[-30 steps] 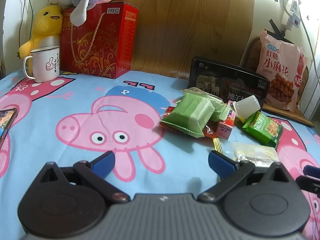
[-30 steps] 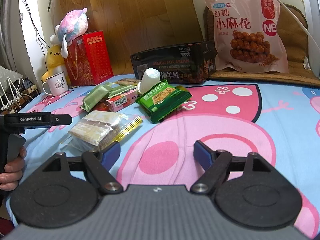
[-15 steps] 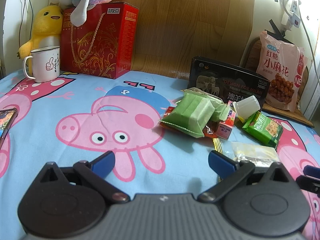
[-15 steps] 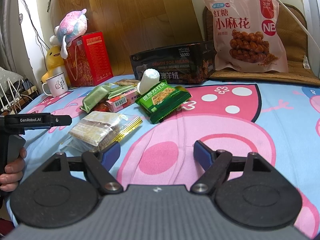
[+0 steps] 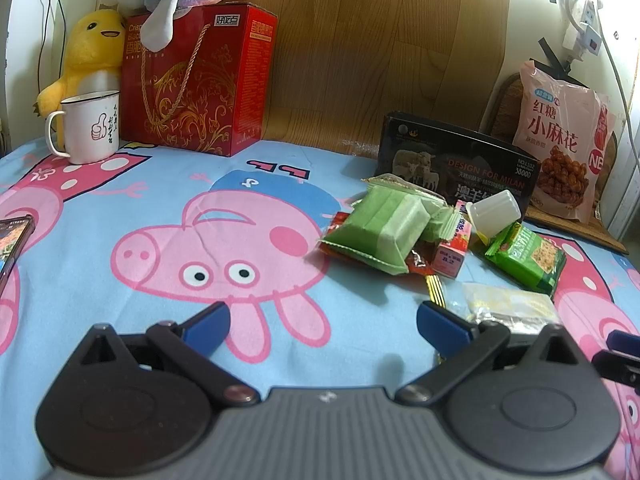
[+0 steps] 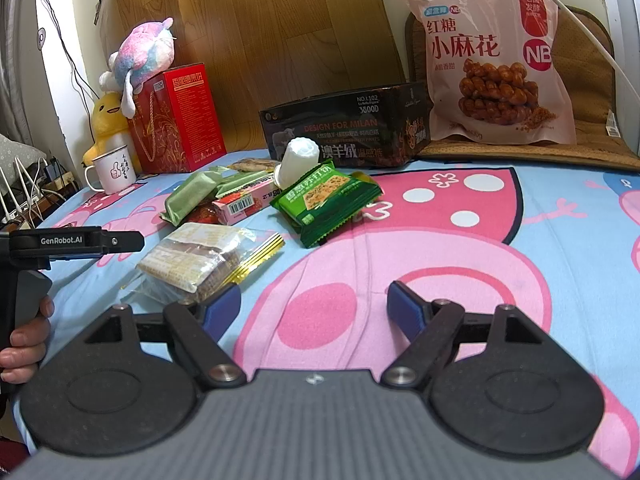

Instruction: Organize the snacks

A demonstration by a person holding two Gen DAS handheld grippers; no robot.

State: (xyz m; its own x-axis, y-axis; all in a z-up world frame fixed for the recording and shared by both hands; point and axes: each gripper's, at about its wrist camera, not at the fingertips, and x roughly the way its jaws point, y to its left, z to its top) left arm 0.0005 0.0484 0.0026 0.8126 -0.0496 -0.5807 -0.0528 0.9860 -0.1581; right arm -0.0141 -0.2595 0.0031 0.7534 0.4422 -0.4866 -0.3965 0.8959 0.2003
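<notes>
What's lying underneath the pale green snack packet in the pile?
A red wrapper pokes out from under the pale green snack packet. How far it extends underneath, or whether anything else lies there, is hidden.

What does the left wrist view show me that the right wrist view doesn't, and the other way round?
Only the left wrist view: a phone at the left edge of the bedsheet, and a power strip on the wall.

Only the right wrist view: the hand gripping the left tool's handle, and a router beyond the bed edge.

Both: the snack pile with the green cracker pack, pink carton and clear-wrapped cake, plus the black box, red gift box, mug and twist-snack bag. Both tools are open and empty.
</notes>
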